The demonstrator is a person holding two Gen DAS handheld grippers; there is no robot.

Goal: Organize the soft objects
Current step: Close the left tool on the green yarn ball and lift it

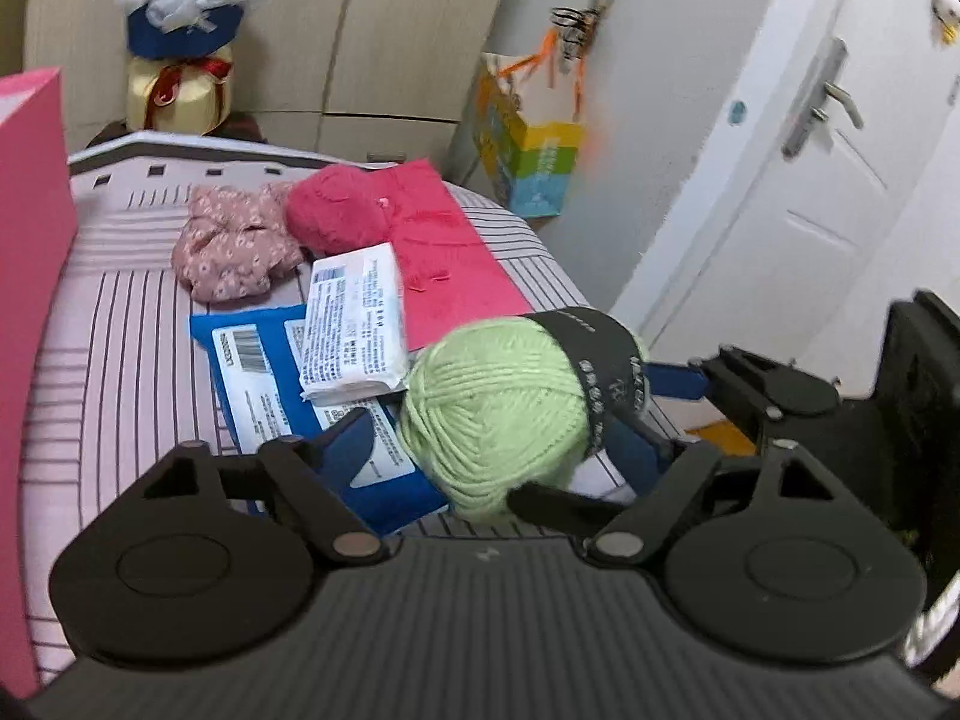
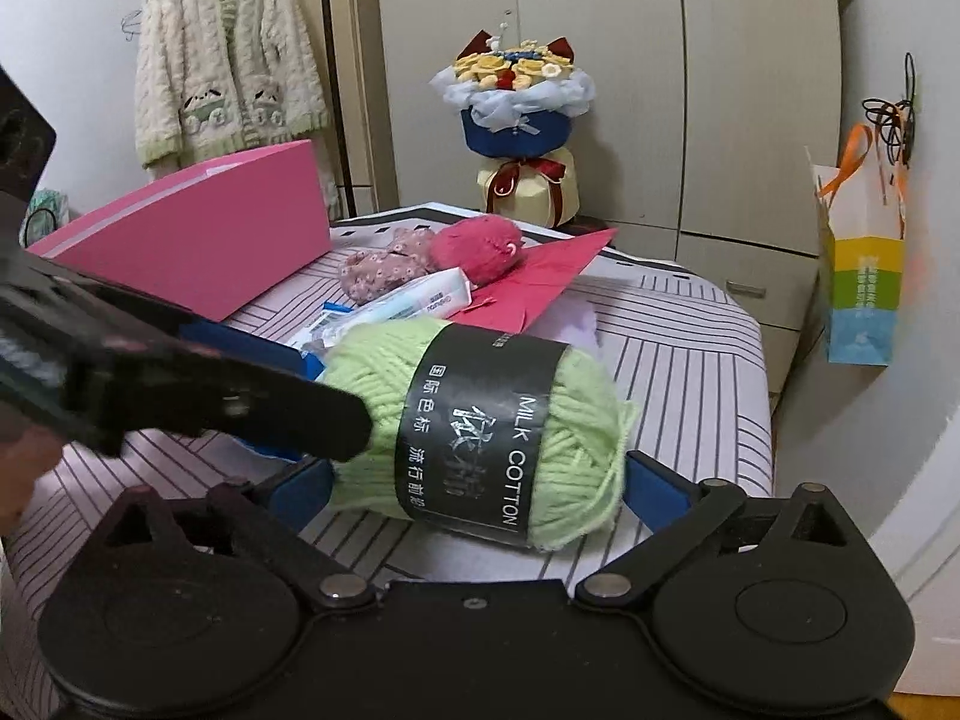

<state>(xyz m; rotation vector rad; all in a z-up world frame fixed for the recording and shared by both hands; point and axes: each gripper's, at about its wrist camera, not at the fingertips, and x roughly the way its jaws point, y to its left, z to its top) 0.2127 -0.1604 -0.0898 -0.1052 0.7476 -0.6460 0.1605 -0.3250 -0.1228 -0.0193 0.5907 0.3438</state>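
Yarn, a light green ball with a black band reading MILK COTTON, sits between the blue fingers of the right gripper. These fingers are spread about as wide as the ball, one at each end of it; whether they press on the wool or merely flank it cannot be told. From the left, a black arm of the left gripper crosses the view and its tip touches the ball's left side.

In the left wrist view the same yarn lies between the left gripper's own blue fingers, which are spread wide; the right one is largely hidden behind the ball, so contact there cannot be judged. The right gripper reaches in from the right, one of its blue fingers meeting the banded end.

The ball is above a striped bed. Behind it lie a white packet on a blue packet, a floral cloth, a pink knit ball and a red sheet.

Only the left view shows the door. Only the right view shows a knit cardigan hanging on the wall, and the wardrobe in full. A pink box, a bouquet and a hanging bag appear in both.
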